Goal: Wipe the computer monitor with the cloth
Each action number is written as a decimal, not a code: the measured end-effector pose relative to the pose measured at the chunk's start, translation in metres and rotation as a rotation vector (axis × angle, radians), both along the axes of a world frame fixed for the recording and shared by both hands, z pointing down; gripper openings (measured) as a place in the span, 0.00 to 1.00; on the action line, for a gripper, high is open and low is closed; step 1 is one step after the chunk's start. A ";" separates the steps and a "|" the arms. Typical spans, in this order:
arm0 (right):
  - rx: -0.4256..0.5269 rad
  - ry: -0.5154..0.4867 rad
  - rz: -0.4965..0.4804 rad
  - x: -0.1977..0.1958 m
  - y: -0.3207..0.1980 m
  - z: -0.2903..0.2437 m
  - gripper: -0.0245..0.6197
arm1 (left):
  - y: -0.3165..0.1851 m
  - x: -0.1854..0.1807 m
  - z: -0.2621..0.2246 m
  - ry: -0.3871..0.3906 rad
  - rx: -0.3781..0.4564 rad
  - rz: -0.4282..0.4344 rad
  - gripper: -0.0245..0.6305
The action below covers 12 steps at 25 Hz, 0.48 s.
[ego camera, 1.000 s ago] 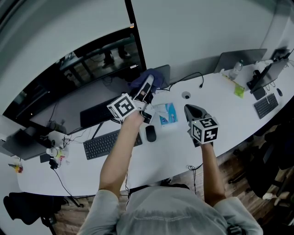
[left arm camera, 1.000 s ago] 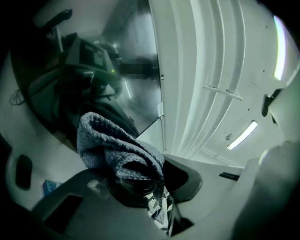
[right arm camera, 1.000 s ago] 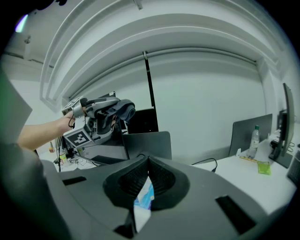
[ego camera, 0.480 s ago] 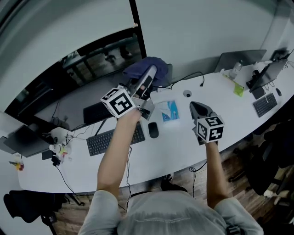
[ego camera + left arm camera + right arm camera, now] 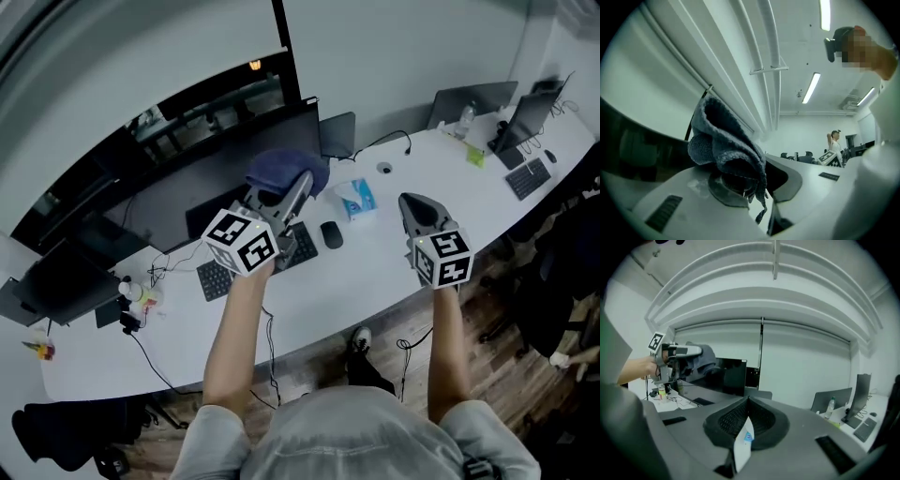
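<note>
My left gripper [image 5: 292, 192] is shut on a bunched blue cloth [image 5: 281, 171], held up in front of the wide dark monitor [image 5: 183, 187] near its right half. In the left gripper view the cloth [image 5: 725, 140] drapes over the closed jaws and hides their tips. From the right gripper view, the left gripper [image 5: 680, 351] and cloth [image 5: 706, 360] sit beside the monitor [image 5: 730, 375]. My right gripper [image 5: 419, 213] hovers over the desk to the right, shut. A thin white sliver with a blue mark shows in its slit [image 5: 743, 442].
On the white curved desk [image 5: 375, 277] lie a keyboard [image 5: 214, 277], a black mouse [image 5: 331, 234] and a tissue pack [image 5: 358, 199]. Cables and small items [image 5: 139, 298] clutter the left. Another screen [image 5: 473, 98], a bottle [image 5: 466, 119] and a second keyboard [image 5: 527, 176] sit far right.
My left gripper has carried the cloth up and leftward across the front of the monitor. The head view has shifted. The right gripper has stayed in much the same place.
</note>
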State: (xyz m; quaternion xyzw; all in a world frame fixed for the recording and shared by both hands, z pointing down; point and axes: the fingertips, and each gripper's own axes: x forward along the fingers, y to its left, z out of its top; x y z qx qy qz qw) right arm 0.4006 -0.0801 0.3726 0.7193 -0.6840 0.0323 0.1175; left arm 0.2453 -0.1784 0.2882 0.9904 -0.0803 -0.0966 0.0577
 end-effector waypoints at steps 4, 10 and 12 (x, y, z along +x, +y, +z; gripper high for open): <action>0.025 0.031 0.020 -0.057 0.040 -0.011 0.04 | 0.034 -0.066 0.032 -0.080 0.005 -0.065 0.13; 0.059 0.091 0.049 -0.129 0.099 -0.026 0.04 | 0.081 -0.154 0.047 -0.201 0.183 -0.218 0.13; 0.071 0.111 0.045 -0.151 0.117 -0.031 0.04 | 0.097 -0.178 0.046 -0.218 0.217 -0.246 0.13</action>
